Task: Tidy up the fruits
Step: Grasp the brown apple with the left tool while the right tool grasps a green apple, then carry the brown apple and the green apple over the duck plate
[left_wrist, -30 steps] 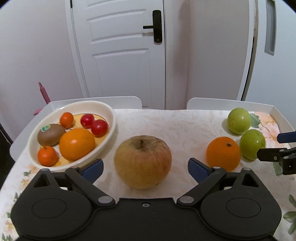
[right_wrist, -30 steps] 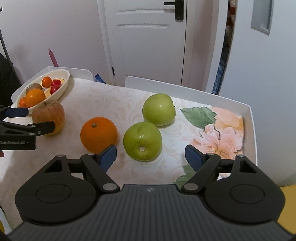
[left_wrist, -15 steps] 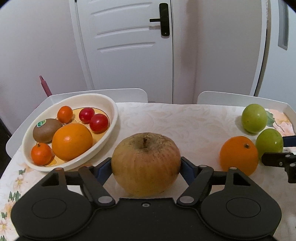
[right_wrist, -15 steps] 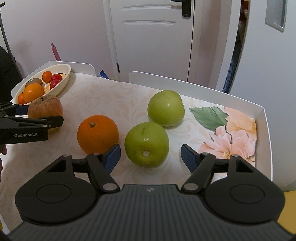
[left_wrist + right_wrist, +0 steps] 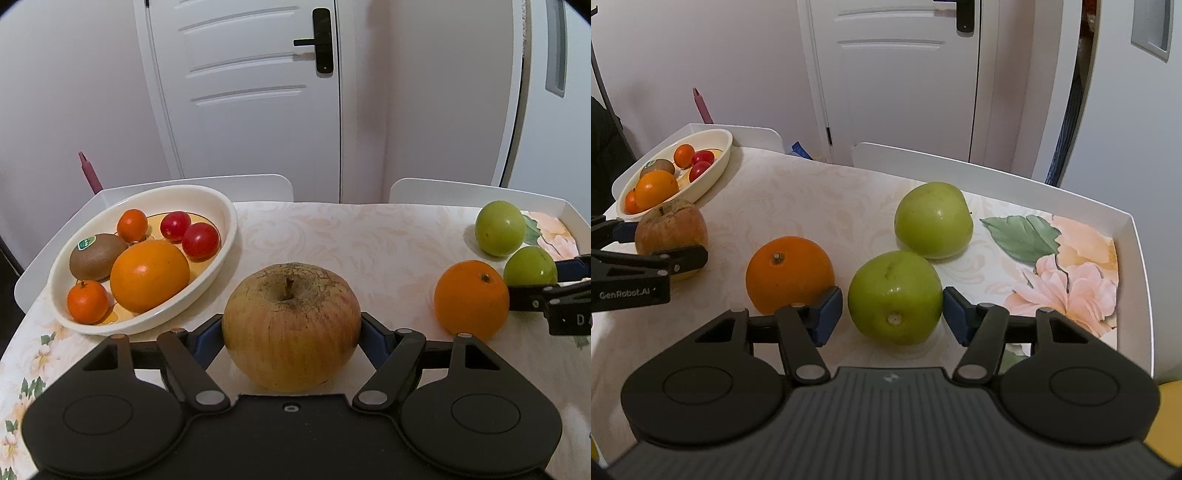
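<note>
My left gripper point(image 5: 291, 336) is shut on a large russet apple point(image 5: 291, 325), which also shows in the right wrist view point(image 5: 670, 230) on the table. A cream bowl point(image 5: 225, 218) to its left holds an orange, a kiwi, small mandarins and cherry tomatoes. My right gripper point(image 5: 893, 310) is open around the nearer green apple point(image 5: 894, 297), its pads a little off the skin. A second green apple point(image 5: 933, 219) lies behind it and an orange point(image 5: 788, 273) to its left.
The table point(image 5: 369, 236) has a flowered cloth and a raised white rim point(image 5: 1137, 258) on the right. Two white chair backs point(image 5: 207, 184) stand at the far edge, with a white door point(image 5: 251, 92) behind. My right gripper's tip shows in the left wrist view point(image 5: 554, 299).
My left gripper moved forward and closed on the russet apple. My right gripper moved forward and narrowed around the nearer green apple.
</note>
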### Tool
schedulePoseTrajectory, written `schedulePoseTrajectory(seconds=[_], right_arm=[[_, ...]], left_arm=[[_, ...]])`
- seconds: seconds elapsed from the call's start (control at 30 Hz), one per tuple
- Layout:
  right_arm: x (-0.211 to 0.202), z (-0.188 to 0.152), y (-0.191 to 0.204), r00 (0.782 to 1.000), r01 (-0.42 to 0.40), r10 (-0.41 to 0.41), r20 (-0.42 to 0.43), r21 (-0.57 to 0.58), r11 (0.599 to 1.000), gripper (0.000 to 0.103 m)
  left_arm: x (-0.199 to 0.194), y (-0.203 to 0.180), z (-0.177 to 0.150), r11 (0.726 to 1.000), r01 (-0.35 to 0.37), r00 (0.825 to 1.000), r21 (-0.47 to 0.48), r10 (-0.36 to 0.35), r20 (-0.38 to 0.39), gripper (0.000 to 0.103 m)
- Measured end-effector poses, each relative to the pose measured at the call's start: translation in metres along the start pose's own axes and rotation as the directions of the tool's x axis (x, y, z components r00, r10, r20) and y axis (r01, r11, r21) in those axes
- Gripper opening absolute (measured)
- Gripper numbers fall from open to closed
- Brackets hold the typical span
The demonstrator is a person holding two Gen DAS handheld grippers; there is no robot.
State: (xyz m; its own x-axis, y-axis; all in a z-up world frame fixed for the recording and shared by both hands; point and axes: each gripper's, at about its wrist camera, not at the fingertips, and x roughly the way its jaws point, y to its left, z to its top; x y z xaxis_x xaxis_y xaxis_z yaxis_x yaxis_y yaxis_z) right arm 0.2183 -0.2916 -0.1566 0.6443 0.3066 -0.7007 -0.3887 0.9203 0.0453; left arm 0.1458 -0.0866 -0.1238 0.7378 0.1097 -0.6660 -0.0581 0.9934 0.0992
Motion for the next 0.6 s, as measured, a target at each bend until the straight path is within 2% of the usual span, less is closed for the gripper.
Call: schedulePoseTrajectory(seconds=[0.33, 0.6], right_arm=[[-0.004, 0.002, 0.002, 0.999, 0.032, -0.032, 0.007, -0.005, 0.999, 0.068], [-0.033, 0.016, 0.016, 0.998, 0.031, -0.031, 0.057, -0.006, 0.999, 0.068]], left_arm=[[-0.017, 0.008, -0.006, 1.000, 0.002, 1.000, -0.023, -0.001, 0.025, 0.079], [-0.048, 0.023, 0.001, 0.999, -0.001, 0.997, -0.054, 0.005, 0.077, 0.079]])
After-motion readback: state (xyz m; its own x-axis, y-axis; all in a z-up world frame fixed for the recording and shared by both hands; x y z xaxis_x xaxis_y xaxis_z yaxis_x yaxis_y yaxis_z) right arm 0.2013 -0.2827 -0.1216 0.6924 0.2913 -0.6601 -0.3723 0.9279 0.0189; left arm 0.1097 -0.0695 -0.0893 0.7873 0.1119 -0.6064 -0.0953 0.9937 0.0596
